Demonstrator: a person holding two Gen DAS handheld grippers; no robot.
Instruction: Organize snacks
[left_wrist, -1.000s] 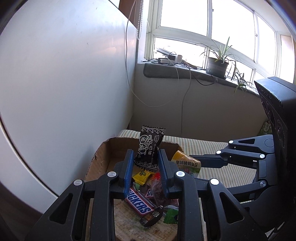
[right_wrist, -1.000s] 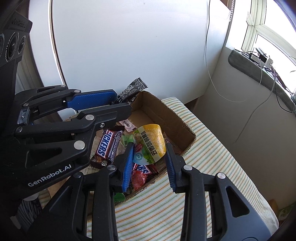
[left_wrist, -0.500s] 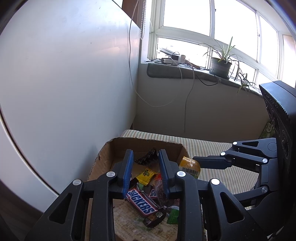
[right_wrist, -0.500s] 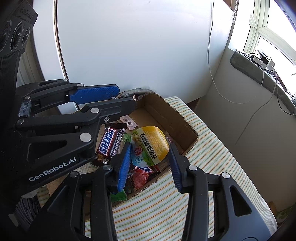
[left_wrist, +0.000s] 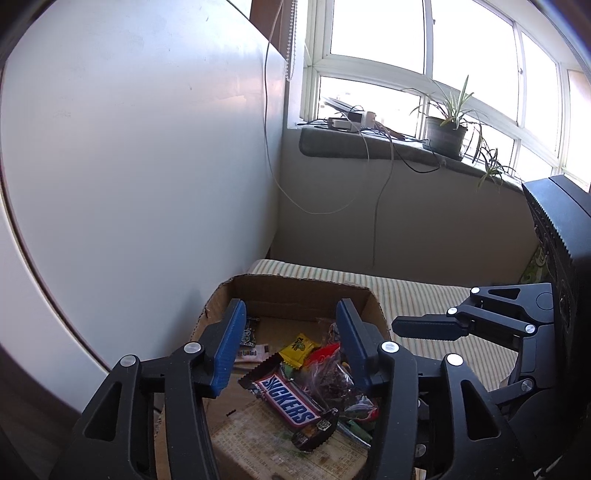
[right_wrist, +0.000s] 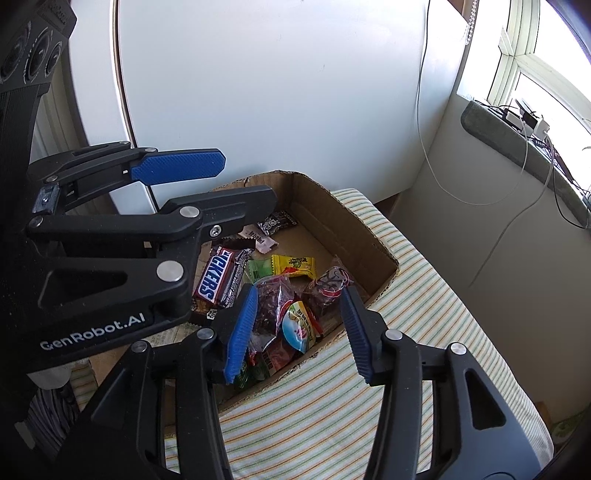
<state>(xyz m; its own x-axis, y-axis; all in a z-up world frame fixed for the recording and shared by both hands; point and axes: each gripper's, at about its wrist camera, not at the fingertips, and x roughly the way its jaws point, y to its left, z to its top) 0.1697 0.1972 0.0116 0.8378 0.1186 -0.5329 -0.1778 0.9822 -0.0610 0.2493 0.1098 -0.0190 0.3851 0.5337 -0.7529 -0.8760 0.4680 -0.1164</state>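
In the left wrist view, the left gripper (left_wrist: 291, 341) is seen opening empty over the cardboard box (left_wrist: 295, 291), a Snickers bar (left_wrist: 286, 400) at six o'clock; in the right wrist view, the right gripper (right_wrist: 299, 328) is likewise opening empty above the snack bags (right_wrist: 284, 314), so a release step is judged finished and another snack must be sought.

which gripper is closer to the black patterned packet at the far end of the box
Left. The left gripper hangs over the box's far end, almost above the black packet; the right gripper hovers over the near edge, both with jaws opening and empty.
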